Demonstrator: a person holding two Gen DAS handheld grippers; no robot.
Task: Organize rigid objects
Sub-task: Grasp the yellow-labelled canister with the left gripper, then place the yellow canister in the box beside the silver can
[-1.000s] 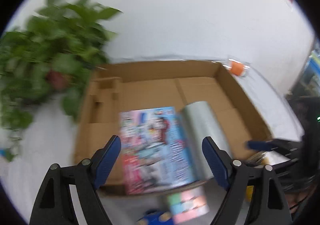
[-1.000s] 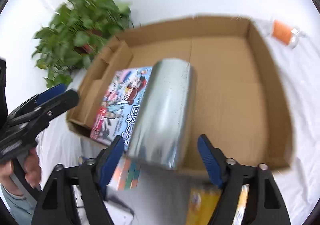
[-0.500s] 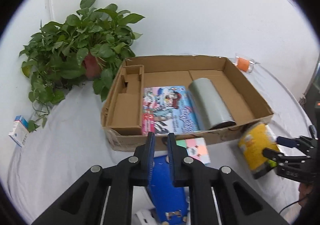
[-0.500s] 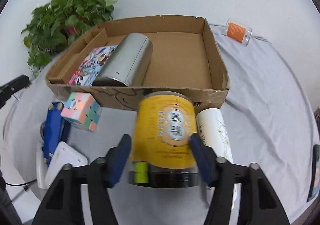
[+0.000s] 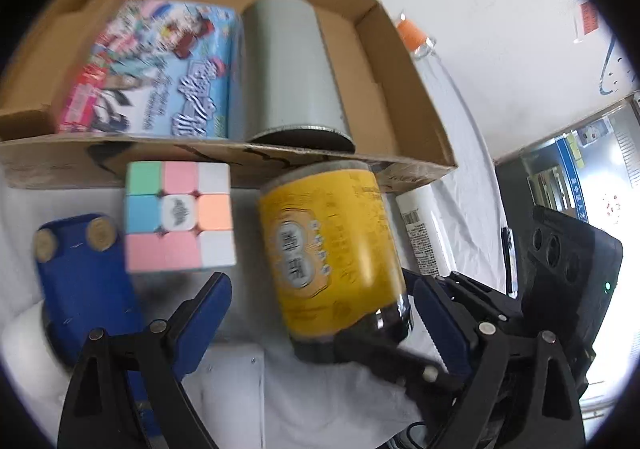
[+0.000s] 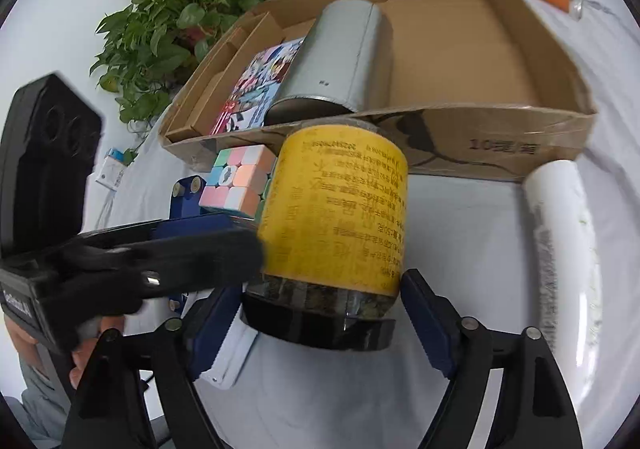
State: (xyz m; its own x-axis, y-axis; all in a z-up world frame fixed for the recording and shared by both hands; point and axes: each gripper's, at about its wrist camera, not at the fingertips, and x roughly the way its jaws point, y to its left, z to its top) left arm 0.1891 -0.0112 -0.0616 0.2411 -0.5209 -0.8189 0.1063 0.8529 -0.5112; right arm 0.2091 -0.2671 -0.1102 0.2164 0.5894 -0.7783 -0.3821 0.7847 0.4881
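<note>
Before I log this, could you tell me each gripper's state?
Left gripper: open, just opened, holding nothing.
Right gripper: fingers just opened around yellow jar, not gripping.

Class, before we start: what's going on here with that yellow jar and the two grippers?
A person is sorting things into a cardboard box, a gripper in each hand. The right gripper and left gripper have both just been opening. The yellow jar lies between the fingers of each, gripped by neither as far as can be seen. It is outside the box, at the front wall, beside a cube. A tin and a colourful pack already lie inside.
</note>
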